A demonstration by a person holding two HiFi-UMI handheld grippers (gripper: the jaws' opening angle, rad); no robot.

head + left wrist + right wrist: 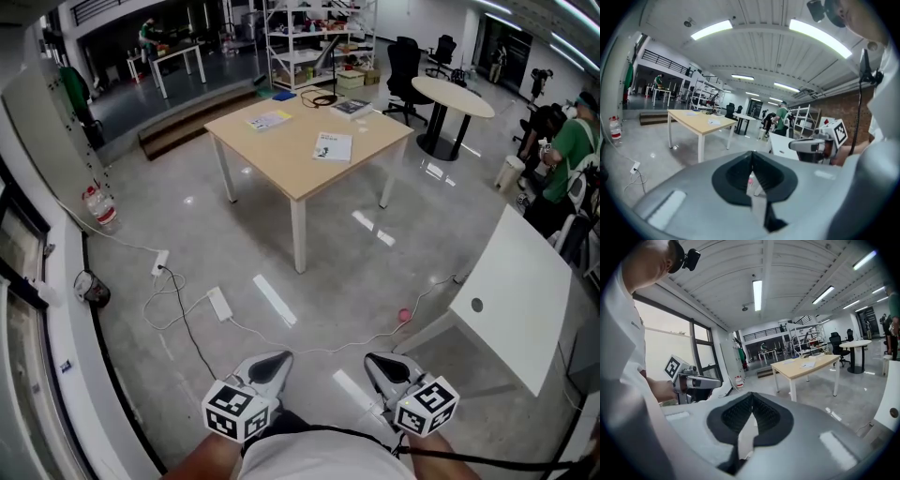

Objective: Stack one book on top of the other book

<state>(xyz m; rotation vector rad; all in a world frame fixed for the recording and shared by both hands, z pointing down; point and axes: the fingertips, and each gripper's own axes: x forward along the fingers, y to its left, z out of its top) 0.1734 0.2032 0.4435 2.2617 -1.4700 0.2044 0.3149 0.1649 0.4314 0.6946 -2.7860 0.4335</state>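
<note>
Both tools are clenched on nothing: the left tool [267, 367] and the right tool [389, 367] sit side by side, jaws pressed together. Just ahead of them a cable [184, 323] and a power strip [219, 303] trail over the floor [187, 225]; a foot could snag there. Far beyond the tools stands the desk [281, 159] with the books. Shut jaws would only shove a book.

Count: two tools, one desk, and three books: a white book [333, 146], a pale book [269, 120] and a dark book [351, 107].
</note>
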